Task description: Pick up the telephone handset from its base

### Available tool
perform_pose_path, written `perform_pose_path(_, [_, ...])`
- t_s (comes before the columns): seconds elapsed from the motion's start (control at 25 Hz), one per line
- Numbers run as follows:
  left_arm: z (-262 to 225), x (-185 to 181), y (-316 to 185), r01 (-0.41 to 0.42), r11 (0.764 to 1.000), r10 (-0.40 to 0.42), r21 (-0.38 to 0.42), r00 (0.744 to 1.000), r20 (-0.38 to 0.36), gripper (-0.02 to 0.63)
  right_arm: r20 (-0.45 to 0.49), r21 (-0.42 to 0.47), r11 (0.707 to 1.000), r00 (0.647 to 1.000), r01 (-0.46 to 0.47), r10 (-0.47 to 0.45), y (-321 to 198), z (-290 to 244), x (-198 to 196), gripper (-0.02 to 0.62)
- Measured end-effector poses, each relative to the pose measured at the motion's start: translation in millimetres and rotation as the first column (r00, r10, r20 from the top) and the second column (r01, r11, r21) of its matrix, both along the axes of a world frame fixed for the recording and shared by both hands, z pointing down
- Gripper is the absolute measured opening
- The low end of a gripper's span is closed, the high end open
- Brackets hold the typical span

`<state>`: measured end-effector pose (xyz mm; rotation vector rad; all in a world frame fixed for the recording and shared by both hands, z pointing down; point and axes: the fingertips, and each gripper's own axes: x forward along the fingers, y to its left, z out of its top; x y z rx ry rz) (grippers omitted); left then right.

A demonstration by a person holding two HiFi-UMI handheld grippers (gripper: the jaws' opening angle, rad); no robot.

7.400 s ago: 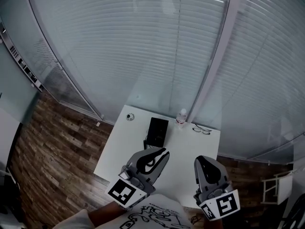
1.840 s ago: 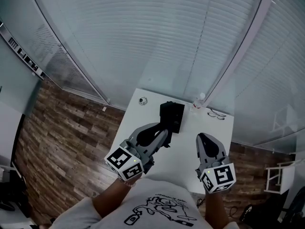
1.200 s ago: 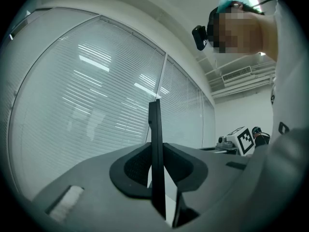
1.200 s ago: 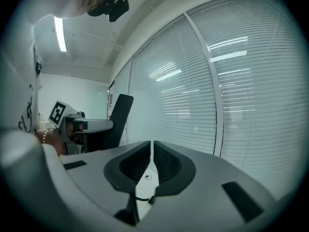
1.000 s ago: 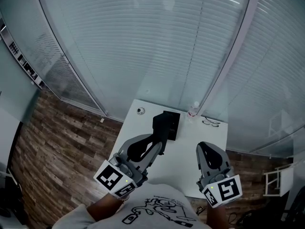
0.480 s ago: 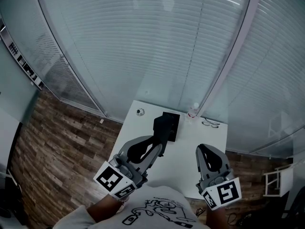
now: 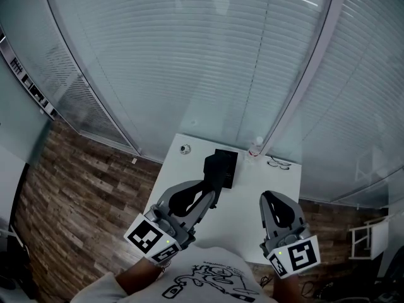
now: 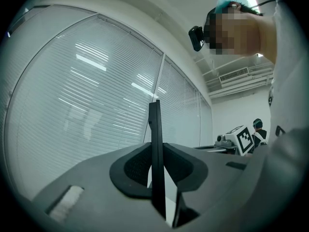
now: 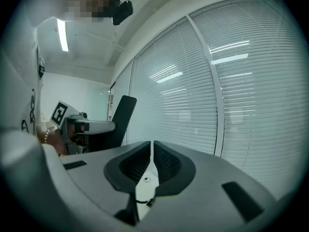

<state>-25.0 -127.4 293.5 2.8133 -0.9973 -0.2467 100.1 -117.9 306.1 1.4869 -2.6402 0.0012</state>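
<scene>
My left gripper (image 7: 211, 193) is shut on the black telephone handset (image 7: 212, 169), which hangs tilted just over the left side of its black base (image 7: 228, 163) on the white table (image 7: 278, 185). In the left gripper view the handset (image 8: 154, 144) stands edge-on as a thin dark slab clamped between the pads of the left gripper (image 8: 155, 170). My right gripper (image 7: 274, 202) hovers level over the table's right part, jaws together and empty. In the right gripper view the right gripper (image 9: 151, 151) holds nothing, and the handset (image 9: 120, 120) shows to the left.
At the table's far edge stand a small clear bottle (image 7: 255, 145), a pair of glasses (image 7: 278, 164) and a small round object (image 7: 185, 148). Glass walls with blinds rise behind the table. Wooden floor lies to the left.
Since the earliest frame my left gripper has closed on the handset and raised it off the base. Over the last second nothing has visibly moved.
</scene>
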Motion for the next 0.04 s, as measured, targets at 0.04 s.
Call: perform_pose_path(0.04, [0.2,0.6,-1.2,-0.001,1.000,0.001,-0.001,1.000,0.000,0.069,0.000,-0.001,1.000,1.000,0.000,0.000,-1.0,0.0,0.1,0.017])
